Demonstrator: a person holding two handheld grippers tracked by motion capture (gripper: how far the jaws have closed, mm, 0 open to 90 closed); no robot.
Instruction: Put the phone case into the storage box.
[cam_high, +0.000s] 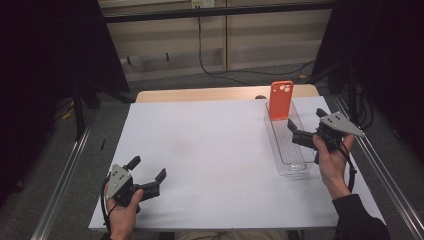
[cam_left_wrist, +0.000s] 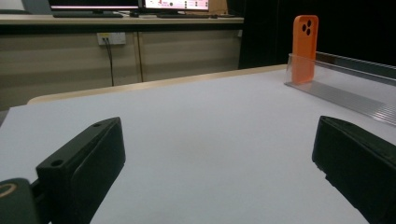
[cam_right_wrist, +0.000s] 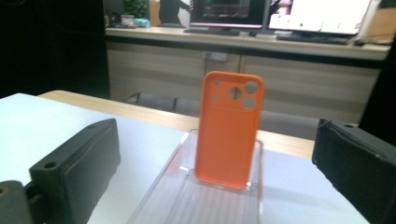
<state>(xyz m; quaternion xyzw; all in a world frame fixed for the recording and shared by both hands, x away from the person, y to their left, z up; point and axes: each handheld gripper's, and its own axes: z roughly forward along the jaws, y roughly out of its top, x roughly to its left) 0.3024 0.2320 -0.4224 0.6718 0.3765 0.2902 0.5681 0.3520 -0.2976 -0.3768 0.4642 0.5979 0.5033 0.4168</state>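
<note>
Orange and upright, the phone case (cam_high: 281, 100) is standing at the far end of the clear plastic tray (cam_high: 290, 165), which is lying lengthwise on the right side of the white table sheet (cam_high: 210, 155). The right gripper (cam_high: 297, 134) is hovering over the tray's near half, jaws spread wide and holding nothing, pointing toward the case. The left gripper (cam_high: 156, 182) is resting at the near left of the sheet, jaws also gaping wide and empty, well apart from the tray.
</note>
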